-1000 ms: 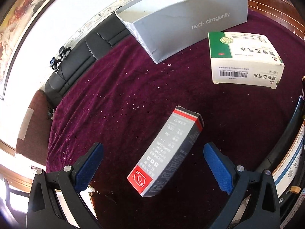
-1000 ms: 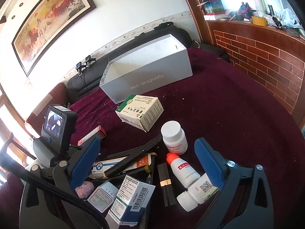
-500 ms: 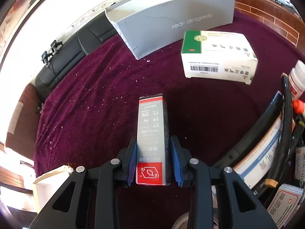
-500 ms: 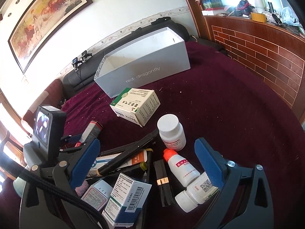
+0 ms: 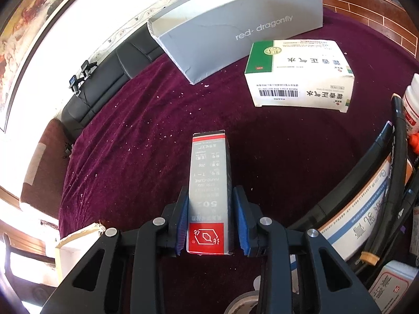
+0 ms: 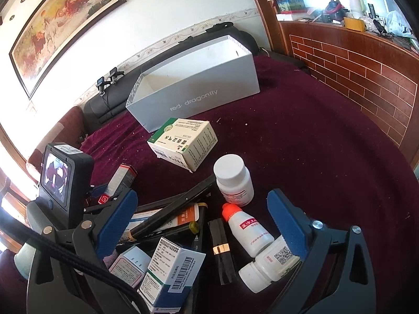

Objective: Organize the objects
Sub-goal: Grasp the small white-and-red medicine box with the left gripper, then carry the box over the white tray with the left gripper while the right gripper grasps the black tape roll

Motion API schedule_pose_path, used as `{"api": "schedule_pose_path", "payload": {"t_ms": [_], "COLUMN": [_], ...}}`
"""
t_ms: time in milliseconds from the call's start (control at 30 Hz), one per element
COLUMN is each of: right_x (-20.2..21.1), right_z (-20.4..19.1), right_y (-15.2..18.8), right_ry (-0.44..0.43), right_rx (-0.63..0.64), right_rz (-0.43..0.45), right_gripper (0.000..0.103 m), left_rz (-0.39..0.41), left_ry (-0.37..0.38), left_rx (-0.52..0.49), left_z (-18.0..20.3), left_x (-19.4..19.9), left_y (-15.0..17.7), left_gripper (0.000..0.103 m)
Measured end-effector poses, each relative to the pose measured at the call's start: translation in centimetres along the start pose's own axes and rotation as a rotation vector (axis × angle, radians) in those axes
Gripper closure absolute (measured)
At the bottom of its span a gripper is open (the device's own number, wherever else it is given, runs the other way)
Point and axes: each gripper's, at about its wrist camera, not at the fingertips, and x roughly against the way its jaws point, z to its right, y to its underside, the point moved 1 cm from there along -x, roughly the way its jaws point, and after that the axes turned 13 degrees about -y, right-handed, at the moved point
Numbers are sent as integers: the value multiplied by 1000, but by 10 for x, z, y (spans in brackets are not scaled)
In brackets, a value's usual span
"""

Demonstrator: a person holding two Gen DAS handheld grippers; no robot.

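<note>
My left gripper (image 5: 210,204) is shut on a slim grey and red 502 glue box (image 5: 209,183), held lengthwise just above the purple cloth; the box also shows in the right wrist view (image 6: 121,176). The open white red-dragonfly box (image 5: 235,23) stands at the back, also in the right wrist view (image 6: 193,91). A green and white medicine box (image 5: 298,76) lies in front of it. My right gripper (image 6: 204,222) is open and empty above a pile of bottles and cartons, with a white bottle (image 6: 233,180) and an orange-capped bottle (image 6: 248,227) between its fingers.
A black sofa (image 5: 104,78) runs along the wall behind the table. A brick-faced counter (image 6: 353,60) stands at the right. A black curved tool (image 6: 172,206) and several small cartons (image 6: 167,269) lie in the pile at the front.
My left gripper closed on the 502 glue box, which turned to lie straight between the fingers, and now holds it. The right gripper stayed open with little movement.
</note>
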Motion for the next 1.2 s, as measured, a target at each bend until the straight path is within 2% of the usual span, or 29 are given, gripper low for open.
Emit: {"api": "schedule_pose_path", "payload": {"t_ms": [100, 200, 333, 400, 433, 533, 633, 667, 700, 800, 867, 933, 1067, 1167, 1200], "right_x": [0, 0, 3, 5, 8, 6, -18, -32, -40, -76, -92, -98, -111, -118, -121], "right_z": [0, 0, -11, -27, -43, -93, -132, -143, -149, -159, -156, -154, -155, -157, -157], "right_y": [1, 1, 1, 1, 2, 6, 10, 12, 14, 19, 21, 23, 35, 40, 42], "right_ry": [15, 21, -6, -34, -80, -141, -120, -76, -48, 29, 61, 125, 189, 222, 231], "right_rx": [18, 29, 71, 84, 112, 216, 279, 303, 318, 304, 261, 254, 242, 248, 249], "right_rz": [3, 8, 7, -34, -68, -150, -287, -342, -372, -505, -561, -566, -603, -619, -620], "right_gripper": [3, 3, 3, 3, 3, 3, 5, 7, 15, 47, 51, 55, 64, 74, 82], "left_rz": [-10, 34, 79, 87, 93, 102, 103, 105, 105, 97, 100, 99, 108, 109, 111], "left_ry": [14, 12, 2, 19, 17, 20, 27, 27, 36, 78, 79, 75, 69, 75, 75], "left_rx": [56, 125, 208, 269, 296, 365, 426, 452, 469, 542, 568, 586, 609, 626, 629], "left_z": [-11, -38, -88, -122, -136, -165, -184, -188, -191, -202, -208, -213, -221, -227, -227], "left_x": [8, 39, 91, 114, 126, 148, 157, 160, 162, 163, 162, 161, 158, 157, 157], "left_y": [4, 15, 48, 76, 93, 137, 176, 190, 199, 224, 235, 245, 262, 270, 271], "left_gripper": [80, 80, 80, 80, 80, 80, 80, 80, 80, 80, 80, 80, 80, 80, 80]}}
